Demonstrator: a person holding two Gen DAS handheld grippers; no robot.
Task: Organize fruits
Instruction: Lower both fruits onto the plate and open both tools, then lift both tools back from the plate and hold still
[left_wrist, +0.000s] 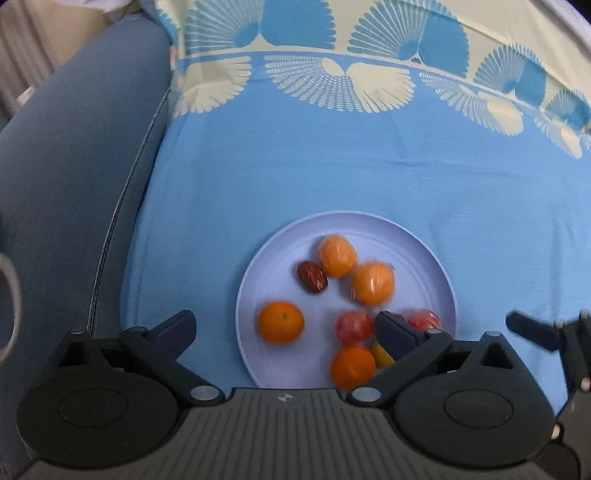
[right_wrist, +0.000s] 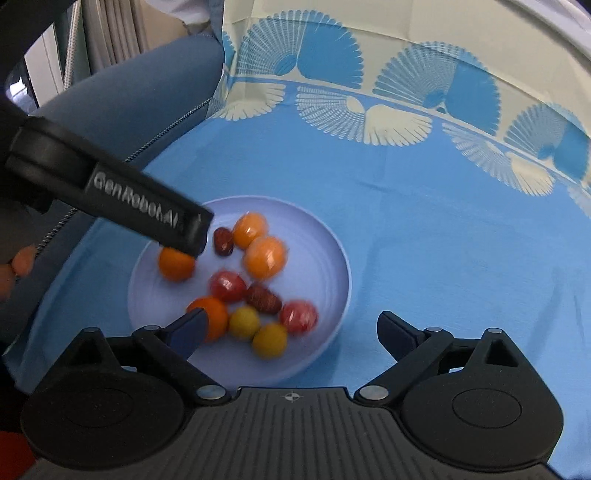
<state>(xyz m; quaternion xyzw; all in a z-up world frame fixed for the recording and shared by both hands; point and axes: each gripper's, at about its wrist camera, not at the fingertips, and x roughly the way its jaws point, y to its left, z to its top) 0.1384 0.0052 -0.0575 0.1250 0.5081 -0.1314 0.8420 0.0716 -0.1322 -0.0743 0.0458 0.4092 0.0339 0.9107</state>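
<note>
A pale lilac plate (left_wrist: 428, 258) (right_wrist: 332, 251) on the blue cloth holds several small fruits: oranges (left_wrist: 281, 322) (right_wrist: 176, 263), red fruits (left_wrist: 354, 327) (right_wrist: 228, 285), brown dates (left_wrist: 312, 277) (right_wrist: 263, 298) and yellow fruits (right_wrist: 243, 322). My left gripper (left_wrist: 286, 328) is open and empty, hovering over the near left part of the plate. It shows in the right wrist view as a black finger (right_wrist: 147, 210) above the plate's left side. My right gripper (right_wrist: 291, 326) is open and empty over the plate's near edge. Its finger (left_wrist: 532, 332) shows right of the plate.
The blue cloth (left_wrist: 332, 170) with a cream fan pattern covers the seat. A grey-blue padded armrest (left_wrist: 74, 166) runs along the left. A hand (right_wrist: 14, 269) shows at the left edge of the right wrist view.
</note>
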